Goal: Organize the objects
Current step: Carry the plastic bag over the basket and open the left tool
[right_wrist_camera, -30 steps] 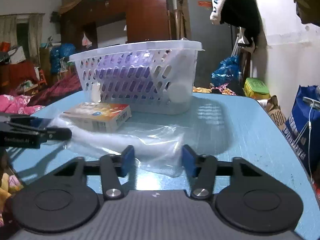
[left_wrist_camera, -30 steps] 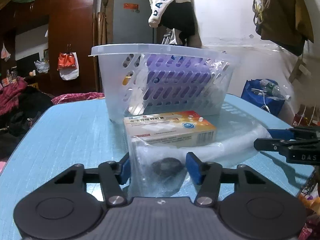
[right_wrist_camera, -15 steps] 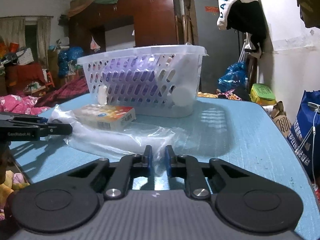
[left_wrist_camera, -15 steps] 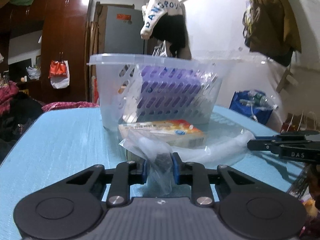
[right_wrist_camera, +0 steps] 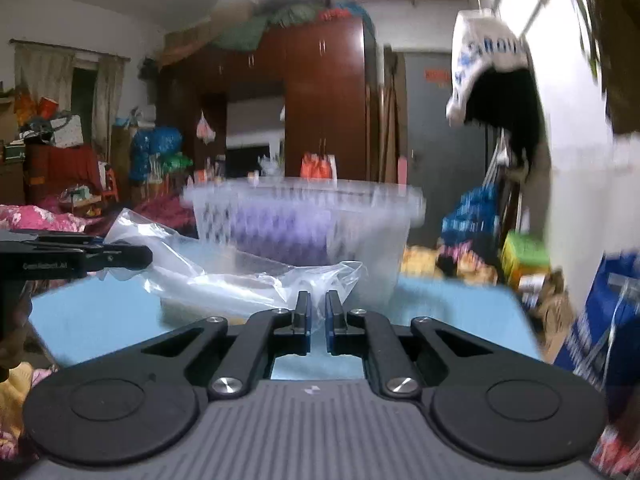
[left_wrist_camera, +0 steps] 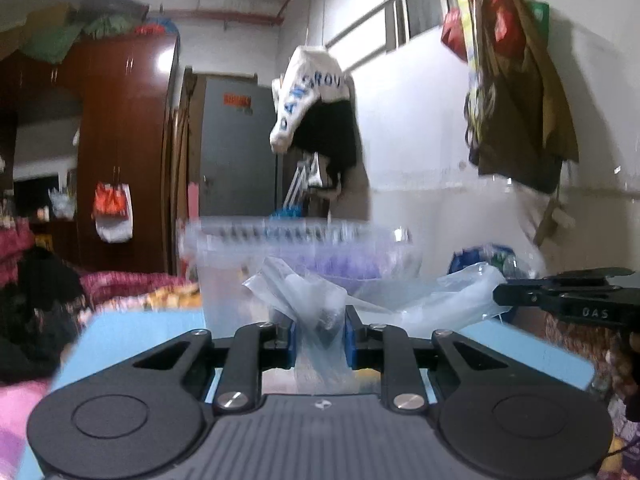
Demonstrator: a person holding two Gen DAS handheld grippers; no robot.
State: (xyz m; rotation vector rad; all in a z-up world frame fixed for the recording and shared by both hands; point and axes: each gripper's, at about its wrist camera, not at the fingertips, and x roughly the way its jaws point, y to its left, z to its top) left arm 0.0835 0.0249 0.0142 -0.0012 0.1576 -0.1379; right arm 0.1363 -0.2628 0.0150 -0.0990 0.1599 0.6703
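A clear plastic bag (left_wrist_camera: 320, 300) hangs stretched between both grippers, raised above the blue table (left_wrist_camera: 132, 332). My left gripper (left_wrist_camera: 321, 330) is shut on one end of the bag, with a dark object inside it. My right gripper (right_wrist_camera: 316, 314) is shut on the bag's other end (right_wrist_camera: 320, 280). The bag sags in the right wrist view and something pale lies inside it (right_wrist_camera: 224, 296). The white slotted basket (right_wrist_camera: 304, 216) with purple contents stands just behind; it also shows in the left wrist view (left_wrist_camera: 288, 248).
The left gripper shows at the left of the right wrist view (right_wrist_camera: 76, 260), and the right gripper at the right of the left wrist view (left_wrist_camera: 568, 300). Wardrobe (right_wrist_camera: 320, 100), hanging clothes (left_wrist_camera: 312, 112) and cluttered floor surround the table.
Both grippers closed on the bag's ends and then lifted it off the table. The view has tilted upward and the basket now sits lower in frame.
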